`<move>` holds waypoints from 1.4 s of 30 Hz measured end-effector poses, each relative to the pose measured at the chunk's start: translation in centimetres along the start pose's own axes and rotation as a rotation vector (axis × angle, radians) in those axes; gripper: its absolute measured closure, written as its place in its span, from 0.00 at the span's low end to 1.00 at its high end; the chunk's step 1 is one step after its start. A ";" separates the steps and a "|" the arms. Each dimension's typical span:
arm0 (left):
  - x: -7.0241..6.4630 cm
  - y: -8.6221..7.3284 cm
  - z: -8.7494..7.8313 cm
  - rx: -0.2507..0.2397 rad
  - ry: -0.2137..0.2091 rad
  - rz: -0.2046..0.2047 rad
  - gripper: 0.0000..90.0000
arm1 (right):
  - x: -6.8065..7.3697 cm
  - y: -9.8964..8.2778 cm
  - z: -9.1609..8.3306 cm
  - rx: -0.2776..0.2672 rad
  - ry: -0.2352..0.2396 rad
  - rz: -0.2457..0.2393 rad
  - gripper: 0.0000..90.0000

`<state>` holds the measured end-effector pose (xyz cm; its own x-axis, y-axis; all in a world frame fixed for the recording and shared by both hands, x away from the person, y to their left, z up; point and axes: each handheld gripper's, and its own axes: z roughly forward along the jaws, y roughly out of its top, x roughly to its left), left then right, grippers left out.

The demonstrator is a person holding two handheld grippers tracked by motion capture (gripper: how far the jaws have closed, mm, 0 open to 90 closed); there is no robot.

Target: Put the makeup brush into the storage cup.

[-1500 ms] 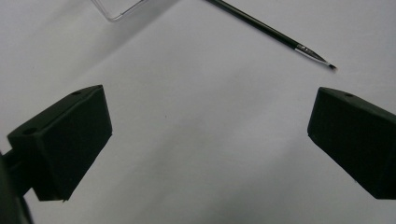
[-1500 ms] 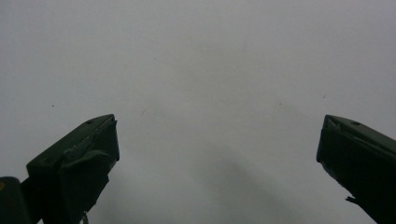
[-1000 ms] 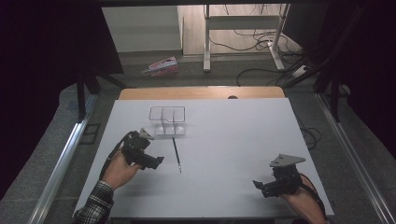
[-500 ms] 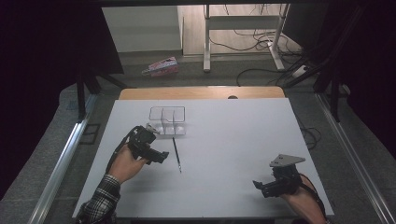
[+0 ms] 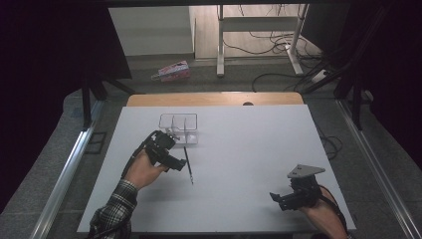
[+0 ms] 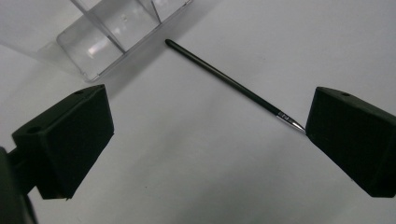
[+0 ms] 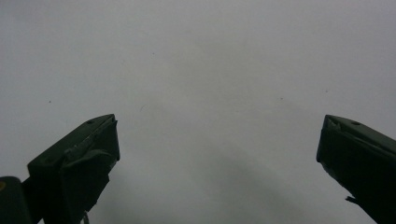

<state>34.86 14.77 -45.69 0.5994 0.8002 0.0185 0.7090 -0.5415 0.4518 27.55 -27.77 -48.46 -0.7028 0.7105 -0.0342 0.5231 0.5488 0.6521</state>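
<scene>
White worktop [image 5: 239, 149]; left tongs [image 6: 205, 135] moved forward, now gaping wide and empty beside brush [image 6: 224, 79] and clear box [image 6: 112, 32]. Probably lining up a pickup. Right tongs [image 7: 217, 158] wide, empty, idle.

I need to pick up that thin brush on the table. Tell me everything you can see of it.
The brush is slim with a black handle, a short silvery collar and a fine pointed tip. It lies flat on the white table, its rounded end near the clear box, apparently not touching it. Its tip lies by one of the open left gripper's fingers.
</scene>
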 end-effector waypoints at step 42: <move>-2.4 3.2 4.3 0.089 -0.011 0.012 0.05 | 0.1 -0.1 0.3 0.027 0.015 -0.018 0.00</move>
<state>37.31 10.00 -48.13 0.6116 0.7910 0.0129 0.7319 -0.5719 0.3704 27.53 -27.60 -48.76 -0.7191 0.6941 -0.0343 0.5232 0.5732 0.6307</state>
